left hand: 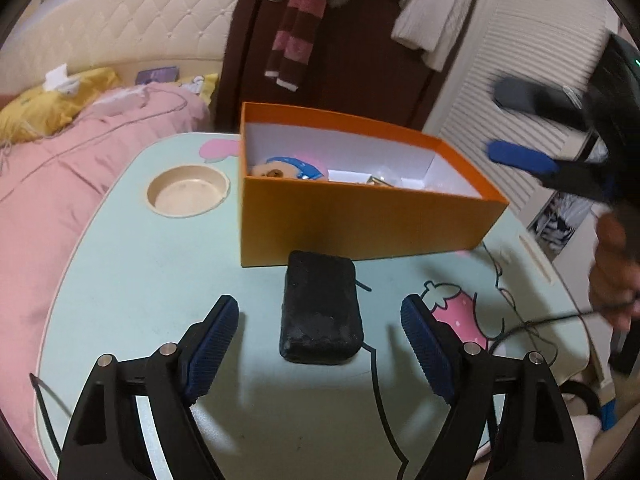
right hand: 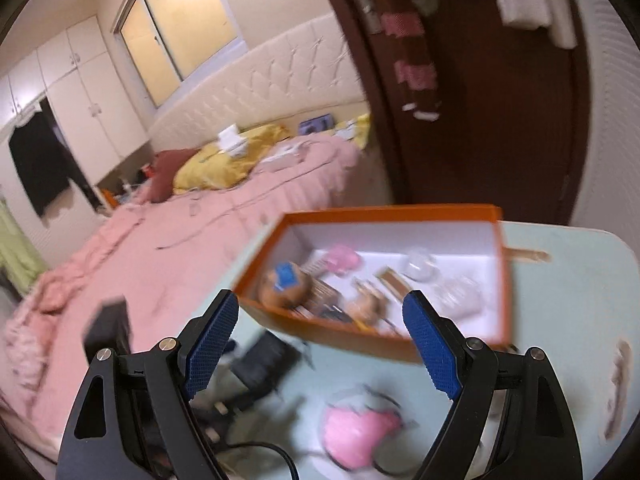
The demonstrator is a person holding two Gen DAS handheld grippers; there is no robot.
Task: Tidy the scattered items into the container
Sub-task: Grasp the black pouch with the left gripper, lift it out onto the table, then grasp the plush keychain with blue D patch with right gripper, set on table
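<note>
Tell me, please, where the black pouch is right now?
In the left wrist view, the black pouch lies on the table, just in front of the orange box and between the left gripper's open jaws, untouched.

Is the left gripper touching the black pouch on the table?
Apart. The left wrist view shows the left gripper open, with bare table between each finger and the black pouch.

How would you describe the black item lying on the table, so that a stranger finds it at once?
Start from the pale green table beside the pink bed, then find the orange box standing on it. Directly in front of the box's near wall lies the black pouch, flat, between the open jaws of the left gripper. It is the only dark, rounded rectangular thing outside the box.
</note>
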